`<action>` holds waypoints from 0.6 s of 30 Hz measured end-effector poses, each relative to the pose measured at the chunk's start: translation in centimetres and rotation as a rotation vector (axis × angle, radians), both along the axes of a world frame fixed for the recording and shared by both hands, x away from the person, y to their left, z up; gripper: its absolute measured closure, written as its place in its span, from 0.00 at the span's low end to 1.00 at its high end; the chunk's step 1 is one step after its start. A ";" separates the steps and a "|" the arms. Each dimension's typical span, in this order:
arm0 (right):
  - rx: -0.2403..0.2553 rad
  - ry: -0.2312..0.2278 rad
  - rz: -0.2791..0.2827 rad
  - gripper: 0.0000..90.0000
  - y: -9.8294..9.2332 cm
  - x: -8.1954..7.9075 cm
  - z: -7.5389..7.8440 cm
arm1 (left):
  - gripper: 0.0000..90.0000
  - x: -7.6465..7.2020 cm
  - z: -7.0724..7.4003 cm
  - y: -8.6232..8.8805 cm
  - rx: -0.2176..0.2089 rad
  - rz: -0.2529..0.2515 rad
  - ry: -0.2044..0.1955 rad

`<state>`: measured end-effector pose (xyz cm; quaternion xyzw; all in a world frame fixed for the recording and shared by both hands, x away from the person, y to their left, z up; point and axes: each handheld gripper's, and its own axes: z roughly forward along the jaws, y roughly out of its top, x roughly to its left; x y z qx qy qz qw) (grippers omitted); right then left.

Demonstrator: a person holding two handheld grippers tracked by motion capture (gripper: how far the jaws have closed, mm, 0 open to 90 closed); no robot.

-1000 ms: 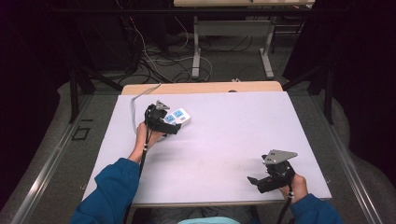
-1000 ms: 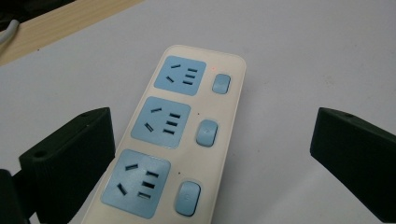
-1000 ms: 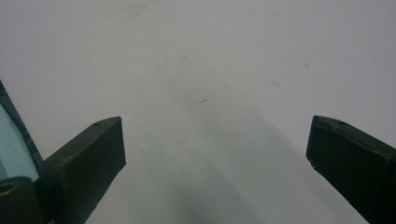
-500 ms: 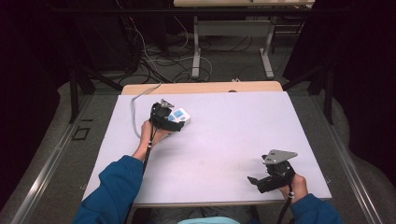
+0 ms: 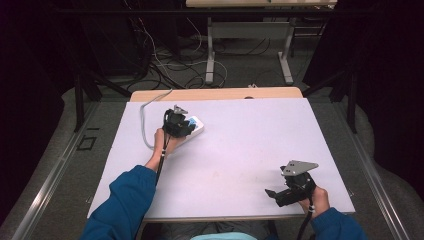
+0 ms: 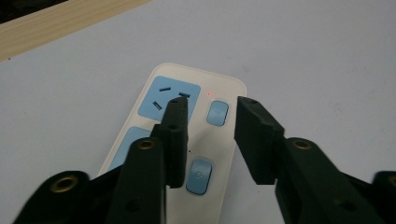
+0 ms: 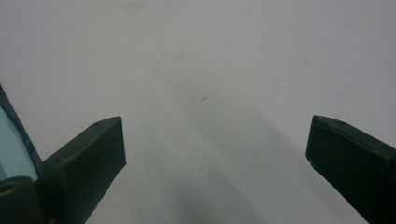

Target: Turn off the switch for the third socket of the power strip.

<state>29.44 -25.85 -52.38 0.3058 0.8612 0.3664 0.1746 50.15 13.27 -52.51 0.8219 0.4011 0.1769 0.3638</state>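
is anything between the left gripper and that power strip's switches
Nothing visible. The left gripper hangs right over the power strip, jaws apart, with the blue switch in plain sight between them and only bare table around.

Left gripper [image 5: 186, 126] now farther forward over power strip [image 5: 195, 125].
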 end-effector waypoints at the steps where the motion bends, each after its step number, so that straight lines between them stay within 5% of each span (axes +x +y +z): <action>1: -0.005 0.011 -0.002 0.05 0.0 -0.1 0.1 | 0.86 0.0 0.0 0.0 -0.010 0.005 0.004; 5: -0.014 0.015 0.004 0.05 0.0 0.0 0.2 | 0.98 0.2 -0.1 0.2 -0.028 -0.001 -0.005; 18: 0.000 0.005 -0.010 0.05 0.1 -0.1 0.0 | 1.00 0.6 -0.9 -0.5 -0.030 -0.018 -0.012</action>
